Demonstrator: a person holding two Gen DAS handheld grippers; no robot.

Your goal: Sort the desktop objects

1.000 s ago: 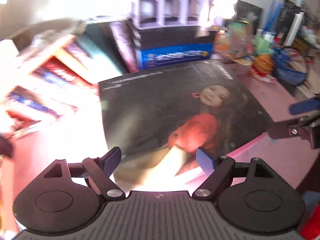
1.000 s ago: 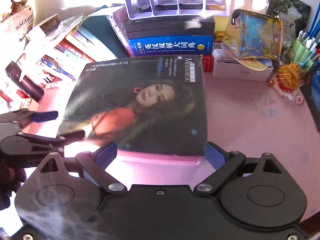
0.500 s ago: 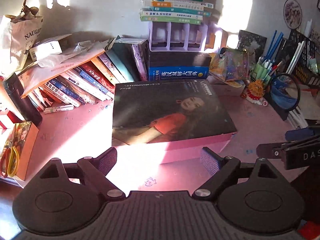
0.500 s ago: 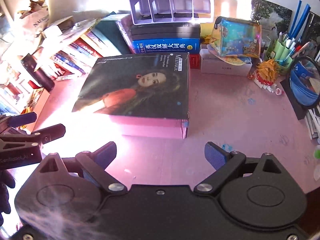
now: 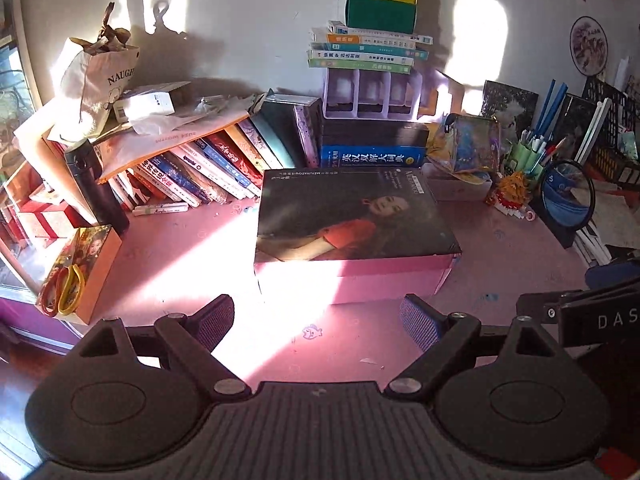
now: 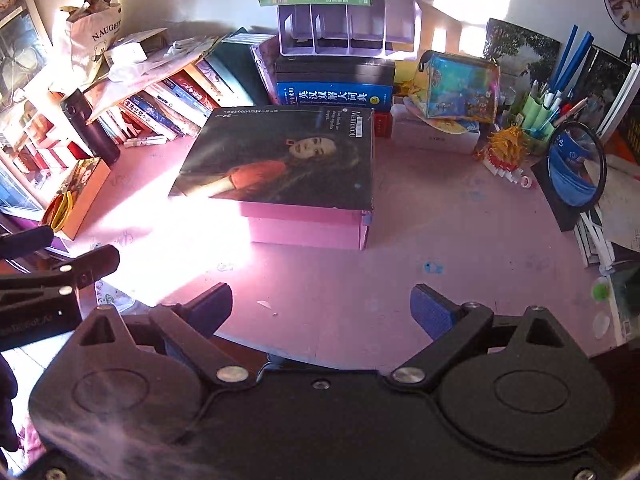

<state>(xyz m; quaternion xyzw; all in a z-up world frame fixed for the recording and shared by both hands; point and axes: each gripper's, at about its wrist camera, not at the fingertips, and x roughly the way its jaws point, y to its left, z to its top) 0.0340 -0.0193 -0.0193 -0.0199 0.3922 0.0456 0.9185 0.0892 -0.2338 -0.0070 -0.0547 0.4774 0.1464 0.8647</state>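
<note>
A thick pink box-like book with a dark portrait cover lies flat in the middle of the pink desk; it also shows in the right wrist view. My left gripper is open and empty, a short way in front of the book. My right gripper is open and empty, further back near the desk's front edge. The right gripper shows at the right edge of the left wrist view; the left gripper shows at the left edge of the right wrist view.
Leaning books and a black flask stand at the back left, with a small box bearing scissors. A blue dictionary under a purple organiser stands behind. A pen holder, mirror and toy are at the right.
Both grippers have pulled back and up from the book, which now lies apart from them on the desk. Both stay open.
</note>
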